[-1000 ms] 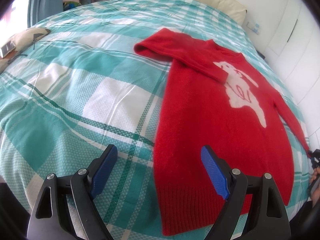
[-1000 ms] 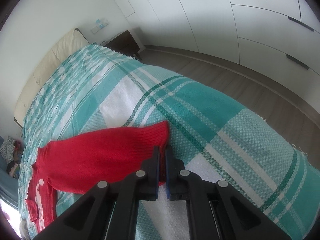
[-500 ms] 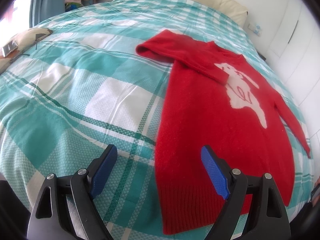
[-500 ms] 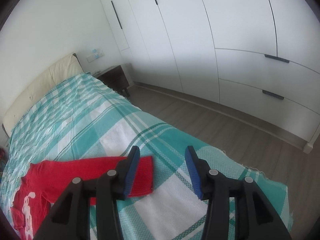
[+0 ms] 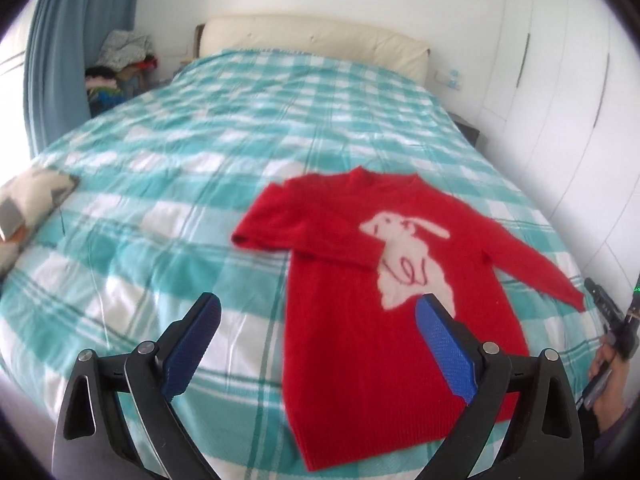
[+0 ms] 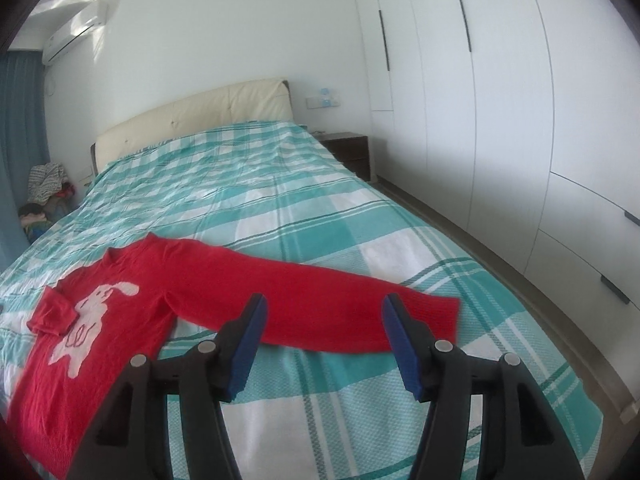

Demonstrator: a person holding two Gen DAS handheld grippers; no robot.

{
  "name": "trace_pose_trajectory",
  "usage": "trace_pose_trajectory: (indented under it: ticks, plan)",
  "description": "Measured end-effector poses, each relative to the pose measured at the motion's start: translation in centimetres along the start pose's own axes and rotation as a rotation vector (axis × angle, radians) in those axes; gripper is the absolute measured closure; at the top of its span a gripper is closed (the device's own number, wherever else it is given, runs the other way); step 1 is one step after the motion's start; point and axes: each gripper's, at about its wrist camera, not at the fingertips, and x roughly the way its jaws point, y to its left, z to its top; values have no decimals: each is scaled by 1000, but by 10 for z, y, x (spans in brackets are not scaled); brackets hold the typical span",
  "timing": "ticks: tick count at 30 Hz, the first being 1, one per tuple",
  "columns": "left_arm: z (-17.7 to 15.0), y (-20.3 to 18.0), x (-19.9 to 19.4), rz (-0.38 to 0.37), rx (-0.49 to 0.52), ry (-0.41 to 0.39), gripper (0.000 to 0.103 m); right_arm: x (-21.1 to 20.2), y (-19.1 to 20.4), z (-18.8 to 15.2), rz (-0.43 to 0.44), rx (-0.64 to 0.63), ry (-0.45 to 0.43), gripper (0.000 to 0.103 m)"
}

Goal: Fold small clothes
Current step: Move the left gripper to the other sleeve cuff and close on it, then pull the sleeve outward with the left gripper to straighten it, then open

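A small red sweater (image 5: 360,280) with a white rabbit print lies flat on the teal and white checked bed (image 5: 160,184). One sleeve is folded across its chest; the other sleeve (image 6: 328,292) stretches out straight to the side. My left gripper (image 5: 316,336) is open and empty, raised above the sweater's lower hem. My right gripper (image 6: 324,336) is open and empty, above the outstretched sleeve near its cuff (image 6: 444,320). The right gripper also shows at the right edge of the left wrist view (image 5: 612,320).
A cream headboard (image 5: 312,40) stands at the far end. White wardrobes (image 6: 520,120) and a dark nightstand (image 6: 348,152) line the right side. A pile of clothes (image 5: 120,60) sits by the blue curtain. A patterned cushion (image 5: 28,200) lies at the bed's left edge.
My right gripper let go of the sleeve cuff, opened and drew back and up. My left gripper, still open, lifted and pulled back, so more of the bed shows.
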Motion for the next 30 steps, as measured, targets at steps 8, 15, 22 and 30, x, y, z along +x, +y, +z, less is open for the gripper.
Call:
trace_pose_trajectory:
  ticks: [8, 15, 22, 30]
  plan:
    - [19, -71, 122, -59, 486, 159, 3, 6, 13, -8, 64, -33, 47, 44]
    - [1, -80, 205, -21, 626, 253, 20, 16, 3, -10, 75, 30, 94, 43]
    - [1, -65, 236, -70, 594, 281, 63, 24, 0, -11, 81, 52, 121, 44]
    - [39, -10, 208, -188, 209, 188, 100, 27, 6, -13, 89, 34, 133, 44]
